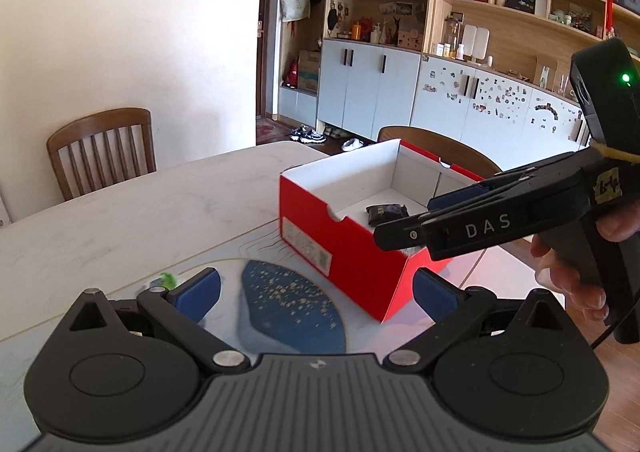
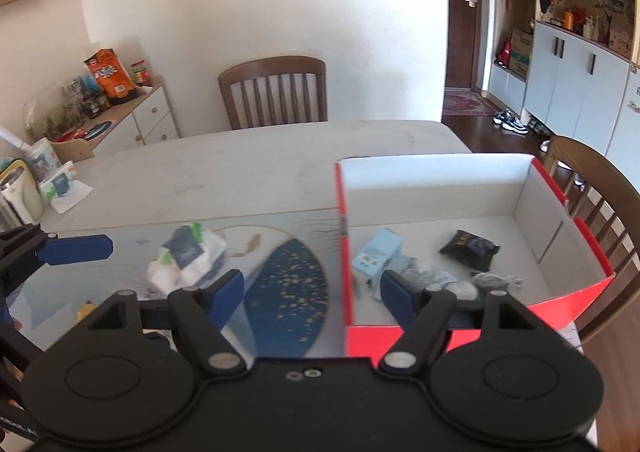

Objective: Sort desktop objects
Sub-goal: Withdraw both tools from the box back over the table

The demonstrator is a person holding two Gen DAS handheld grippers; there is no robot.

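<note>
A red shoebox [image 1: 352,252] [image 2: 560,296] with a white inside stands on the desk mat. In it lie a black packet [image 1: 386,212] [image 2: 470,248], a light blue carton [image 2: 376,256] and grey wrapped items [image 2: 436,278]. A white tissue pack with a blue label [image 2: 186,260] lies on the mat left of the box. My left gripper [image 1: 316,290] is open and empty, low over the mat. My right gripper [image 2: 312,292] is open and empty, straddling the box's left wall; in the left wrist view it [image 1: 404,220] reaches over the box from the right.
A blue oval pattern [image 1: 292,308] [image 2: 292,292] marks the mat. A yellow item [image 2: 86,310] lies at the mat's left. Chairs [image 1: 102,150] [image 2: 274,92] stand at the table's far side and behind the box. A kettle and cup [image 2: 24,180] stand at the left edge.
</note>
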